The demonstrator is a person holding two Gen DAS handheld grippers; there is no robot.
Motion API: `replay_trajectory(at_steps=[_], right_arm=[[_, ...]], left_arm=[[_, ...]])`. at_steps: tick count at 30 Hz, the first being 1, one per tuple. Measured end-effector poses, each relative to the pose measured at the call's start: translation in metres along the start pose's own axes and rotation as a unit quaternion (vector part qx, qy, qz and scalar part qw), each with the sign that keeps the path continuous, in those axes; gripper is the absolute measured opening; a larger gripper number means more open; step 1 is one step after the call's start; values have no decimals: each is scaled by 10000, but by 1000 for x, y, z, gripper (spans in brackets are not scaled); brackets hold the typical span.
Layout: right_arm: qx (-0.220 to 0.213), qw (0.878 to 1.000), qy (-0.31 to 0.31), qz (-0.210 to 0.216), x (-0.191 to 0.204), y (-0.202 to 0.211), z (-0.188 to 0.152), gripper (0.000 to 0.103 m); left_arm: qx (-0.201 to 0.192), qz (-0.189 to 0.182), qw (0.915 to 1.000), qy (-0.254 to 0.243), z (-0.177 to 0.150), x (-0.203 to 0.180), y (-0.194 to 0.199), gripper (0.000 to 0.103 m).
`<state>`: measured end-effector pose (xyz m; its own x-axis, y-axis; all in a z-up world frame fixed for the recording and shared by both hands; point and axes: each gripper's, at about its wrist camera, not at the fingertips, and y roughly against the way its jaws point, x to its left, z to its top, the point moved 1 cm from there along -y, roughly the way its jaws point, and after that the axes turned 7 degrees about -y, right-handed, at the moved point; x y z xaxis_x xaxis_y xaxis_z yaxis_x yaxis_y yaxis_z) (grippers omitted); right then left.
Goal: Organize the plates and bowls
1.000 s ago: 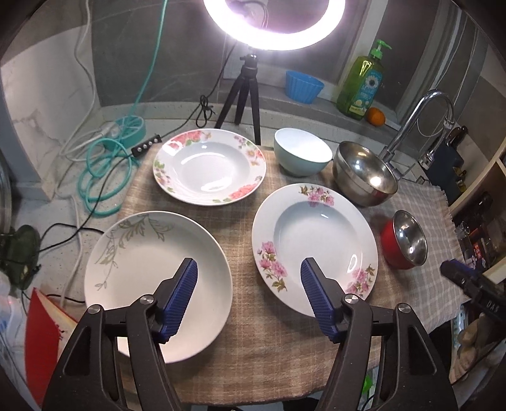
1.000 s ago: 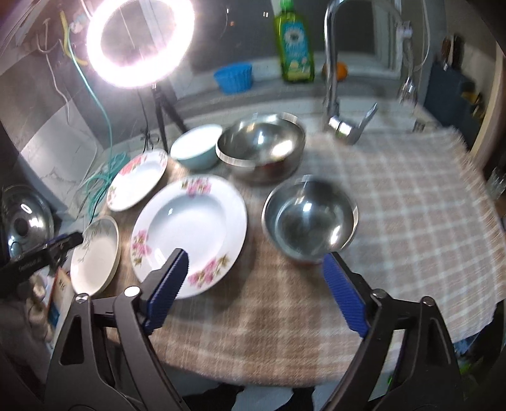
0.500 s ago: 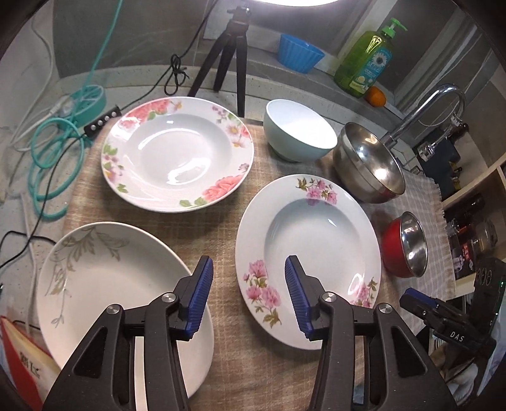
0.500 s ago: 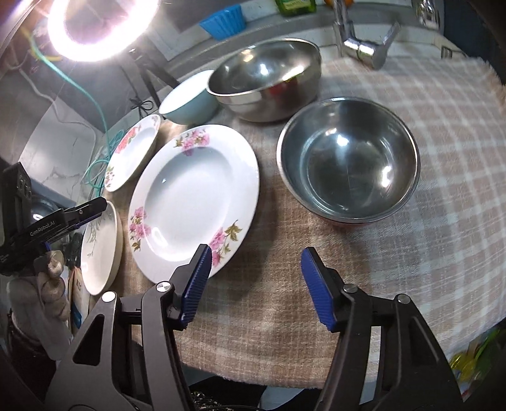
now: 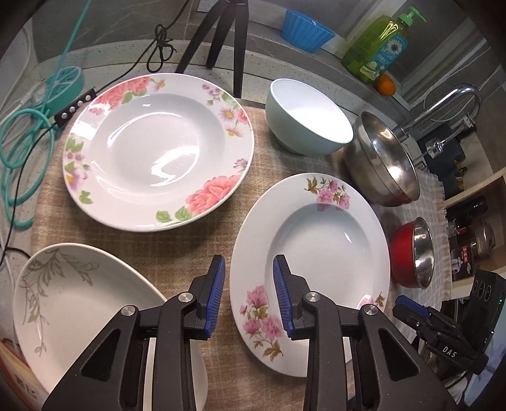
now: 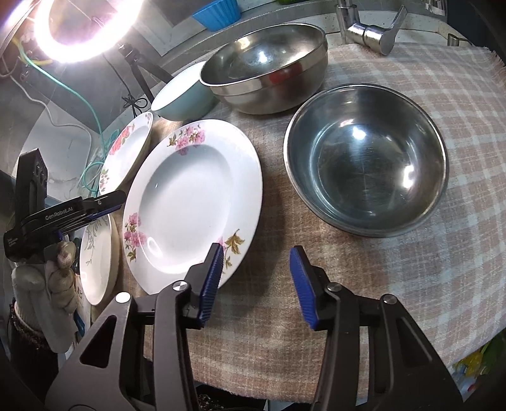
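— Where's the left tool (image 5: 249, 292)?

— Low over the near edge of the bench, its blue pads a narrow gap apart and holding nothing. That gap sits over the left rim of the pink-flower plate (image 5: 319, 240). One pad hangs over the cloth (image 5: 177, 243), the other over the plate's rim.

— And the right tool (image 6: 256, 284)?

— Parted a bit wider, also empty, over the cloth by that same plate's near right rim. Its left pad (image 6: 211, 281) overlaps the rim in its own camera; I can't tell if it touches.

— What lies around them?

— Left of the pink-flower plate, a leaf plate (image 5: 72, 303) at the bench's near corner. Behind, a rose plate (image 5: 158, 148), well apart from both. At the back, a pale blue bowl (image 5: 308, 117), and beside it a big steel bowl (image 6: 265, 60). Right of the pink-flower plate, a smaller steel bowl (image 6: 367, 158), red outside, just beside its rim.

— Further back?

— A ring light (image 6: 76, 31) on a tripod (image 5: 221, 38), a blue tub (image 5: 305, 30), green soap bottle (image 5: 378, 47), an orange (image 5: 385, 86) and the tap (image 5: 449, 101).
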<state>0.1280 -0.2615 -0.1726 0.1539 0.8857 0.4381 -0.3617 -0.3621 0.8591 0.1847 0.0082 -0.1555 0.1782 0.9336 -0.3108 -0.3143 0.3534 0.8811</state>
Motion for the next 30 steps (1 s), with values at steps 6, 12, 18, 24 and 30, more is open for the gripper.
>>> replay_trajectory(at_steps=[6,12,18,24,30], right_arm=[[50,10000,-49,15,0,-5,0,41],[137,9995,-239,128,-4,-10,2,38],[188,9993,-261,206,-2,-13,2,29],[239,9993,-179,232,3,-17,2,21],[248,9996,-28,152,8,-20,1,18]], left_arm=[[114,-60,9999,23,3,4,-10,25],[184,-84,9998,36,5,4,-18,22],[197,-80,9998,18,7,3,-21,21],[194,-46,9998,-52,8,3,-22,21],[195,-1,9997,-117,9,0,-22,21]])
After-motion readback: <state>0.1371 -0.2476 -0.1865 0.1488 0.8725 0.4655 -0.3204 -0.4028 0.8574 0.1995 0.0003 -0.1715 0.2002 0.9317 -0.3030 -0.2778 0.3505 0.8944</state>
